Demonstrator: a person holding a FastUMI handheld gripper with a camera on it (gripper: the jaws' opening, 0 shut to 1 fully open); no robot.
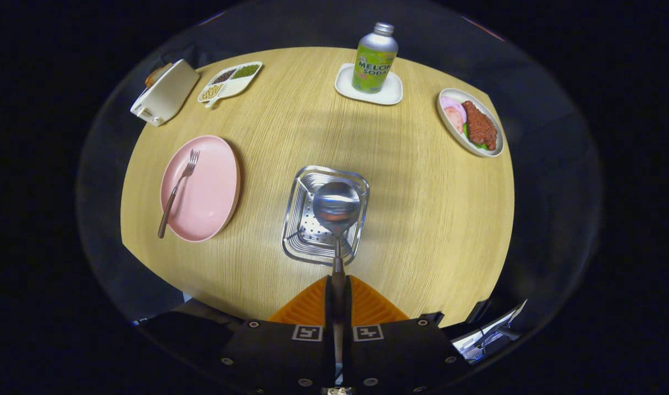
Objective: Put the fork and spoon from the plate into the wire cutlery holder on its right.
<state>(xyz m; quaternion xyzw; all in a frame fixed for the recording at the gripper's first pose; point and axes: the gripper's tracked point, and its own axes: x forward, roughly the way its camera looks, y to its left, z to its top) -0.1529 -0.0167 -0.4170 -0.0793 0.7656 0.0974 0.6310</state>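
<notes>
Steel handle pinched flat between the two fingers: the gripper [338, 299] is pressed together on the spoon [336, 207], whose stem runs straight ahead out of the gap and ends in the bowl, held out over the open mouth of the holder [299, 219].

The risk, as I judge it, is in the release. The spoon is gripped low on its handle with the heavy bowl far forward, so it may pivot in the pinch and swing off line. The bowl looks nearly as wide as half the holder's opening; if it comes down off centre it could catch a rim wire, tip the light basket or skid it across the table [422, 219]. Letting go too high would make it bounce out.

The spoon is polished metal, with a round bowl and a thin, dark-looking stem. The holder is a square wire basket with a perforated floor, standing on the wood just ahead of the fingers.

Left of the holder sits the pink plate [211, 192] with the fork [176, 189] lying on it, its handle end overhanging the near rim. That one is still to be moved.
</notes>
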